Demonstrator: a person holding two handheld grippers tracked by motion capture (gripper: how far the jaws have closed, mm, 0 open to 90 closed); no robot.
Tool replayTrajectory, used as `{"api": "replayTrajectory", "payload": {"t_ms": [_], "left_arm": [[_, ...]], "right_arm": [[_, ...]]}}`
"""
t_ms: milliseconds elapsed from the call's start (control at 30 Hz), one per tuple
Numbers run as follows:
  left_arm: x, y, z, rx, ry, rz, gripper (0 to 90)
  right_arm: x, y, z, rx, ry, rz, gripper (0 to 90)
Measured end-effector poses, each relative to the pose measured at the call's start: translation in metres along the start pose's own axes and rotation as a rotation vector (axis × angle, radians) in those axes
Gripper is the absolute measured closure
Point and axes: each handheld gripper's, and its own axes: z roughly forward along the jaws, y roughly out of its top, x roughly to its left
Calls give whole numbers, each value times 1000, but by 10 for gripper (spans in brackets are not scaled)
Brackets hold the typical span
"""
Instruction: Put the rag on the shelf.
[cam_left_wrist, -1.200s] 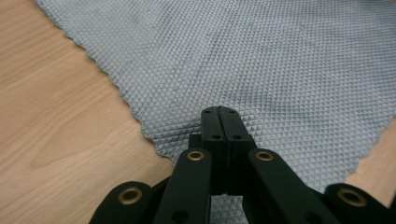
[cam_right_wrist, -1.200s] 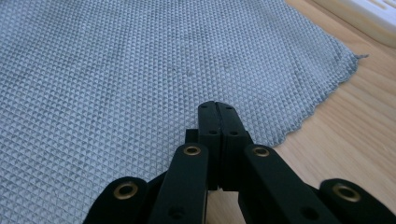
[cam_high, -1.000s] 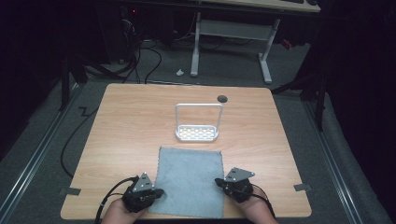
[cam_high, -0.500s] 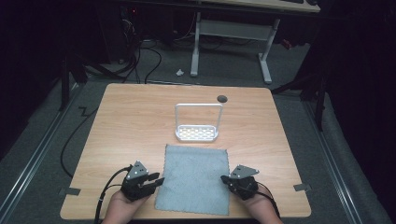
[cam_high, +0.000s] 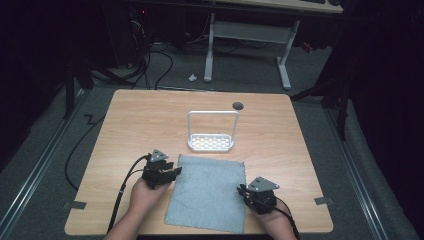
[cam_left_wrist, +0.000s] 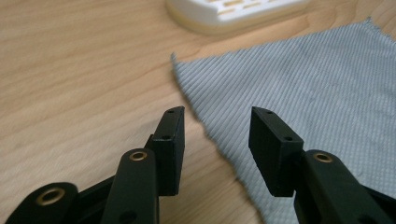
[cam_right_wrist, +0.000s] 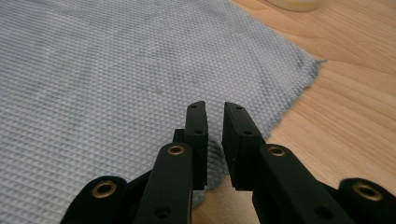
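Cloth (cam_high: 207, 192), grey, lies flat on table (cam_high: 125, 130) near front edge, just below white rack (cam_high: 211, 142). L gripper (cam_left_wrist: 217, 135) jaws wide apart, straddling cloth's left edge. R gripper (cam_right_wrist: 215, 140) jaws nearly closed, small gap, w/ cloth's right edge bunched betw them.

Cloth (cam_high: 207, 192) lies flat on the desk (cam_high: 125, 125) at 6 o'clock. Rack (cam_high: 212, 132) stands just beyond it, toward 12. Left tool (cam_high: 172, 172) sits at the cloth's 10 o'clock corner; right tool (cam_high: 243, 192) at its 3 o'clock edge.
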Motion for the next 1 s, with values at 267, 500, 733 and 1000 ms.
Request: {"api": "replayTrajectory", "payload": {"t_ms": [267, 500, 733, 1000], "left_arm": [[-52, -8, -11, 43, -12, 170, 730], [-54, -22, -8, 77, 1, 203, 894], [-64, -38, -23, 76, -45, 196, 851], [-15, -5, -14, 12, 99, 61, 642]], "right_arm": [[-3, -2, -1, -7, 12, -10, 816], [-1, -1, 1, 22, 2, -9, 900], [-2, -7, -3, 16, 37, 18, 900], [-7, -12, -35, -168, 61, 102, 774]]}}
